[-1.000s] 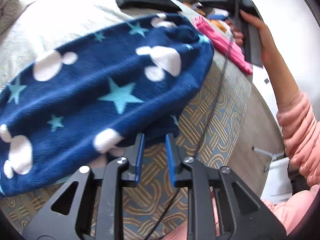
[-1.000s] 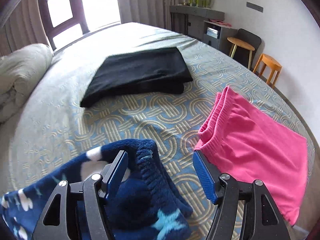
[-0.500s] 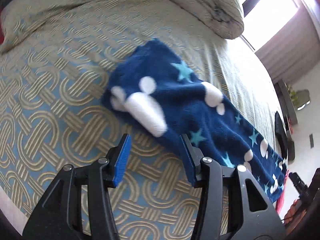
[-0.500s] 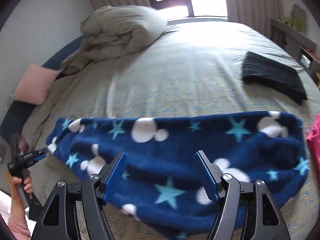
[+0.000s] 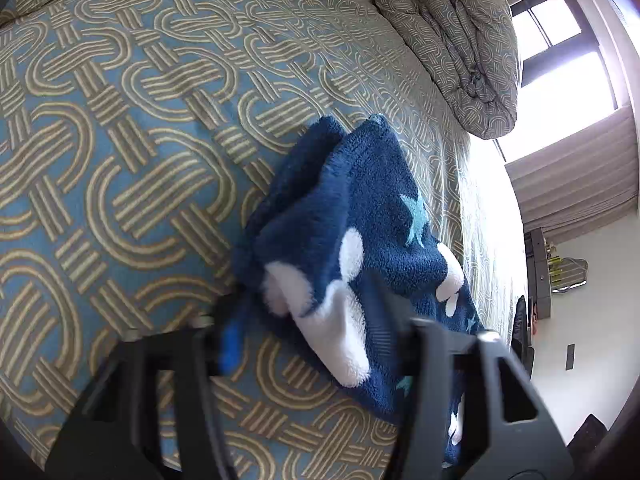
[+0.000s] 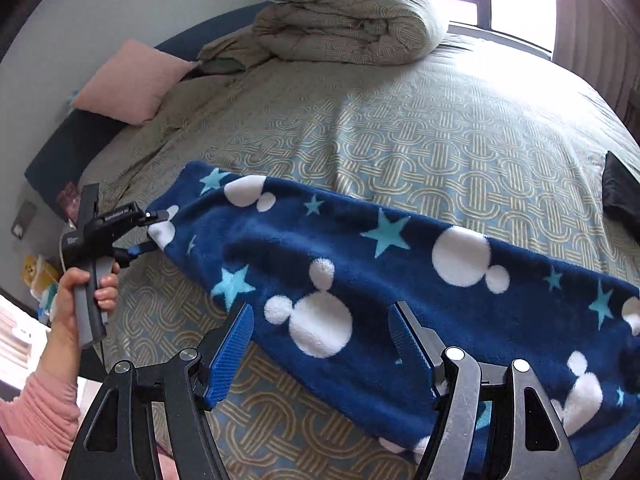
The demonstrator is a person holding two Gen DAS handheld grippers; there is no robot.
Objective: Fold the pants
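Navy fleece pants (image 6: 360, 280) with white mouse heads and light blue stars lie stretched across the patterned bed (image 6: 400, 128). My left gripper (image 5: 308, 304) is at the leg-end cuff (image 5: 340, 240). Its jaws are closing on the bunched fleece, which sits between the fingers. The right wrist view shows that same left gripper (image 6: 154, 232) pinching the cuff corner, held by a hand (image 6: 80, 292). My right gripper (image 6: 320, 324) hovers open over the middle of the pants near their front edge, with the fleece below its blue pads (image 6: 232, 352).
A rolled duvet (image 6: 348, 20) and a pink pillow (image 6: 128, 80) lie at the head of the bed. A black folded garment (image 6: 620, 188) rests at the right edge. A pink sleeve (image 6: 36, 412) is at lower left. Bright windows lie beyond the bed.
My left gripper swung from the pants' wide part to the leg cuff, opened, and now closes on the bunched fleece. My right gripper moved from the waistband end to the pants' middle, still open.
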